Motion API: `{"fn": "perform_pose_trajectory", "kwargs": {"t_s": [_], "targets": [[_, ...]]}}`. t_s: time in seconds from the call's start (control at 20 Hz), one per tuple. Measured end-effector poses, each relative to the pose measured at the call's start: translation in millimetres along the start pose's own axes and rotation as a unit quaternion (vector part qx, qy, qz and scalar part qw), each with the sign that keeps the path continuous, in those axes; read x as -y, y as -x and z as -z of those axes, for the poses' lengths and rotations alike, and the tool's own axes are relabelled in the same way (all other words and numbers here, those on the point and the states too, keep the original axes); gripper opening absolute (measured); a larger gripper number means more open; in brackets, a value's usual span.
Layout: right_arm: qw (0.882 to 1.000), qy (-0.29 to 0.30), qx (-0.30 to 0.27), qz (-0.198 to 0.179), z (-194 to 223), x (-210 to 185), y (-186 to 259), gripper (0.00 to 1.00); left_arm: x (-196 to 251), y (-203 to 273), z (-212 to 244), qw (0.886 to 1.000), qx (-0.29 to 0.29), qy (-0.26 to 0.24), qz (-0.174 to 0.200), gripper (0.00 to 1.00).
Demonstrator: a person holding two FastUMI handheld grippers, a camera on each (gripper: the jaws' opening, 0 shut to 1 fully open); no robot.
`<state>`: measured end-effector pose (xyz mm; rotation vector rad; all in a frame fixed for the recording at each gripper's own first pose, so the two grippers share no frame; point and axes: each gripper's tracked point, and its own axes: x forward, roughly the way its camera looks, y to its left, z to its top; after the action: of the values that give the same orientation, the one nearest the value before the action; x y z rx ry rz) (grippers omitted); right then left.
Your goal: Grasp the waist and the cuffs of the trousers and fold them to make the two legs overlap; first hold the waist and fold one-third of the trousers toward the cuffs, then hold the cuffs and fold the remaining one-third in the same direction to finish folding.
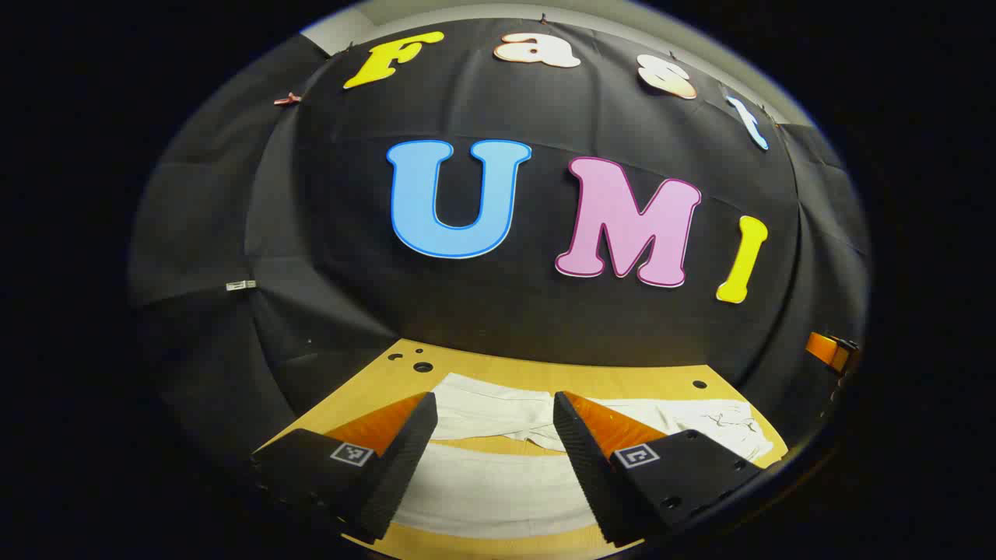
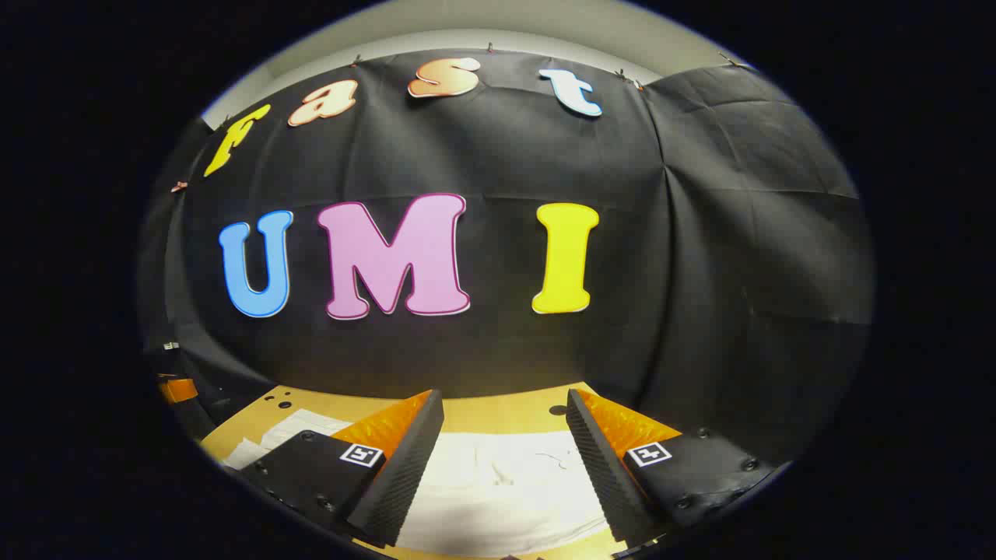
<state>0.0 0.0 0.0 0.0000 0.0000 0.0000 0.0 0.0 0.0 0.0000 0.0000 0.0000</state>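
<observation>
White trousers (image 1: 545, 420) lie spread on the wooden table (image 1: 498, 373), across the lower centre of the left gripper view. The left gripper (image 1: 495, 459), at bottom centre, hangs over them with fingers parted, grasping nothing. In the right gripper view, the right gripper (image 2: 504, 467) likewise stands released above the white cloth.

White trousers (image 1: 498, 459) spread flat on wooden table (image 1: 498, 373)

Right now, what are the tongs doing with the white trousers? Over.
Left tongs open, empty, above the trousers. Right tongs open, empty, over them too. Trousers spread on the wooden table, not yet gripped. Nothing in the way.
</observation>
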Motion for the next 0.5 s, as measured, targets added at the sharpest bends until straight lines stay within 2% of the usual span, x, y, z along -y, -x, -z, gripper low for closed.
{"fn": "perform_pose_trajectory", "kwargs": {"t_s": [0.2, 0.5], "targets": [[0.999, 0.014, 0.013, 0.033, -8, 8, 3, 0.97, 3, -15, 2, 0.999, -0.011, -0.03, 0.032, 0.96], [0.997, 0.053, -0.005, 0.058, 12, 25, 21, 0.98, 20, -25, 10, 0.997, -0.024, -0.031, 0.069, 0.96]]}}
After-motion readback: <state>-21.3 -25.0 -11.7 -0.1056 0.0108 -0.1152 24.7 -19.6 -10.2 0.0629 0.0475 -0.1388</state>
